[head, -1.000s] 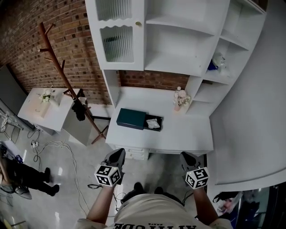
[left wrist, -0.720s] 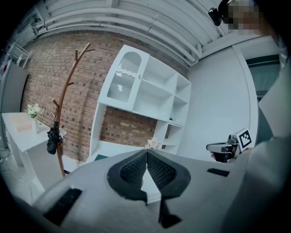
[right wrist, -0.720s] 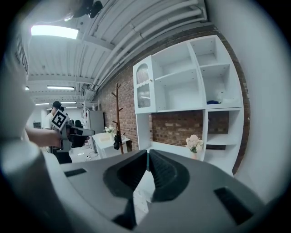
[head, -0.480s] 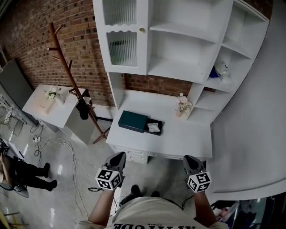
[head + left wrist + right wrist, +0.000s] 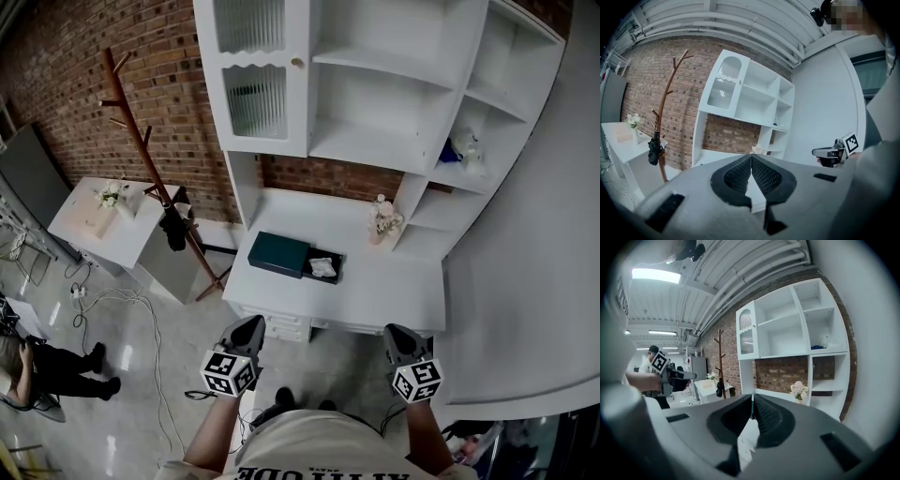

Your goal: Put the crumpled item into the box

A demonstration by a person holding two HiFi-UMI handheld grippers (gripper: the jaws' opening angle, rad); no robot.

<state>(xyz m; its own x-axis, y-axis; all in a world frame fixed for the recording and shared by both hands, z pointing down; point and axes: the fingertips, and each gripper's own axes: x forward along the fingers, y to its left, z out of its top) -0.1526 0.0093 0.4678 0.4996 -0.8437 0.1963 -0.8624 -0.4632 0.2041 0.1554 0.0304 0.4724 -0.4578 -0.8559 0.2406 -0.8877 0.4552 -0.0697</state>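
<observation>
Brick-walled room, white bench point(image 5: 375, 286): nothing has shifted. Crumpled item point(image 5: 322, 267) lies in the box point(image 5: 278, 253), so the task looks done. Left claw point(image 5: 751, 159) and right claw point(image 5: 753, 401) are closed and empty.

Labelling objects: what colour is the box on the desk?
Dark teal box; best in head view.

Clothing: pale short-sleeved T-shirt point(image 5: 319, 452) with dark lettering | Footwear: dark shoes point(image 5: 282, 398) | Equipment: left gripper point(image 5: 249, 323) and right gripper point(image 5: 396, 331), grey shells, black ribbed fingers point(image 5: 739, 176), black-and-white marker cubes point(image 5: 228, 370)
</observation>
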